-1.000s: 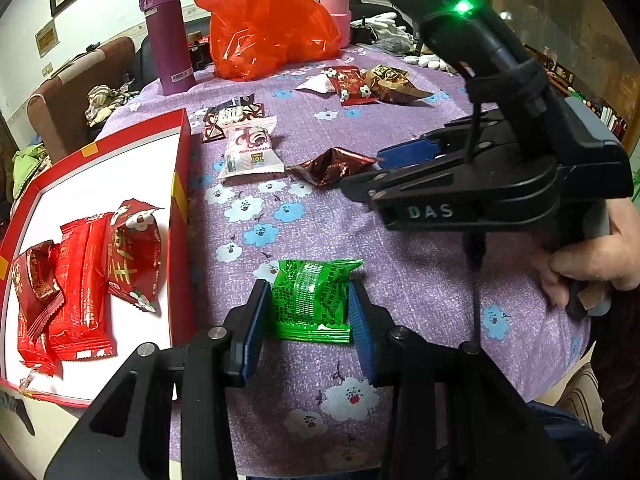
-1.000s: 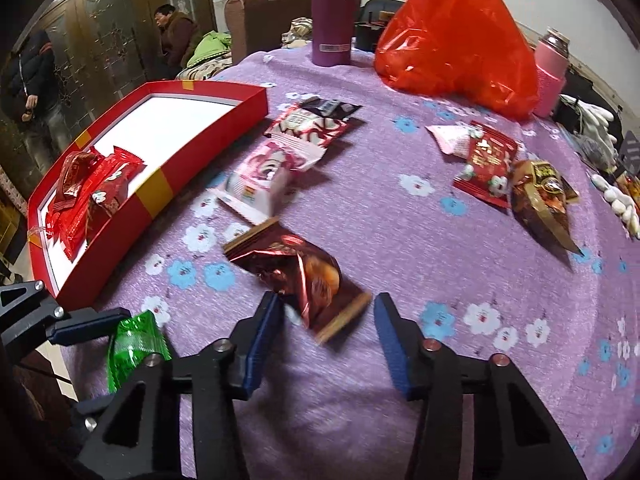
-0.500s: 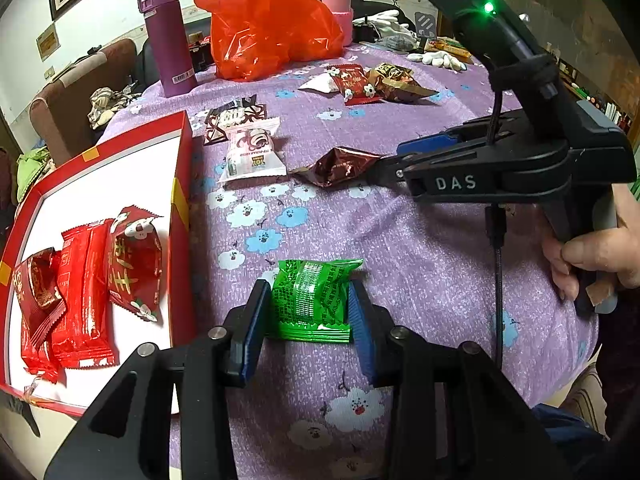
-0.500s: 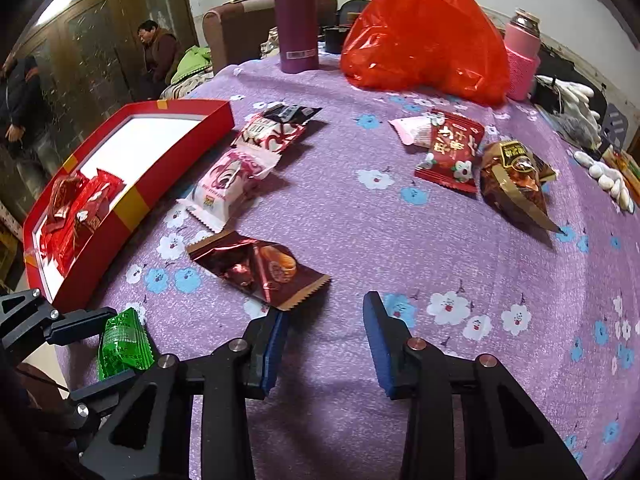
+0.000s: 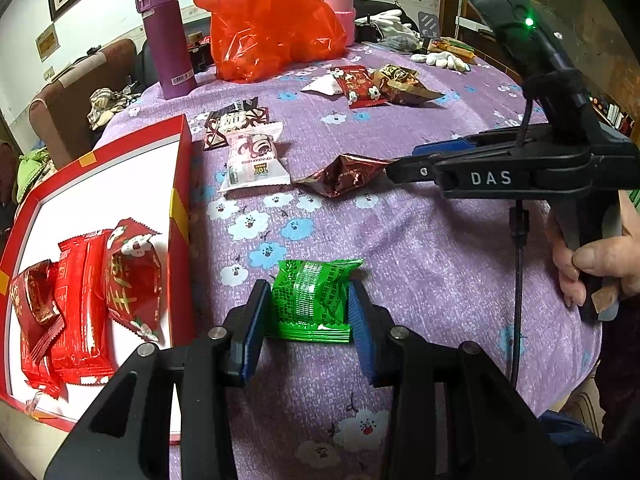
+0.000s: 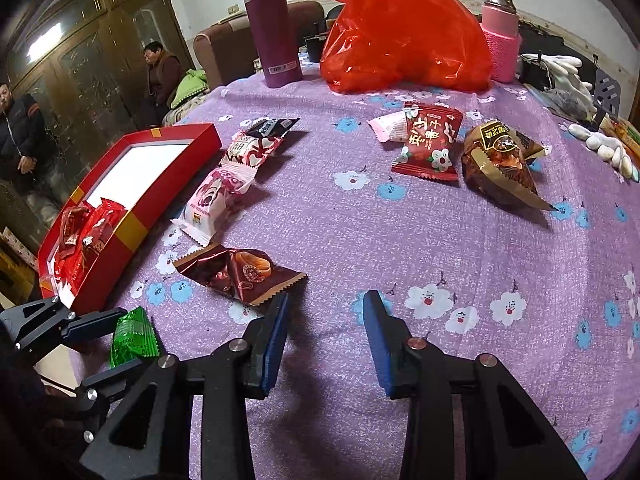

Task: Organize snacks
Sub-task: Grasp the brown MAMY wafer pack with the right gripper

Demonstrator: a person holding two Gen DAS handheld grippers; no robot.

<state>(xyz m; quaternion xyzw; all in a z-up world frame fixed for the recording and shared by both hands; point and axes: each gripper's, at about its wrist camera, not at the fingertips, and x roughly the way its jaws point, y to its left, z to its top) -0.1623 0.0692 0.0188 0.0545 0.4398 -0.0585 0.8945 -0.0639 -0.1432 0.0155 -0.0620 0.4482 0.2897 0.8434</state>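
Left wrist view: a few red packets sit in the red box (image 5: 180,184), left tongs (image 5: 308,312) clamp the green snack (image 5: 312,296) just beside it, right tongs (image 6: 326,332) gape empty, roughly seven snacks left on the surface (image 6: 440,240).

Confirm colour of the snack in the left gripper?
Green snack packet; left wrist view shows it best.

8 loose snack packets (image 6: 240,274) on tablecloth, 3 red packets (image 5: 80,304) in box, 2 flasks (image 6: 272,24).
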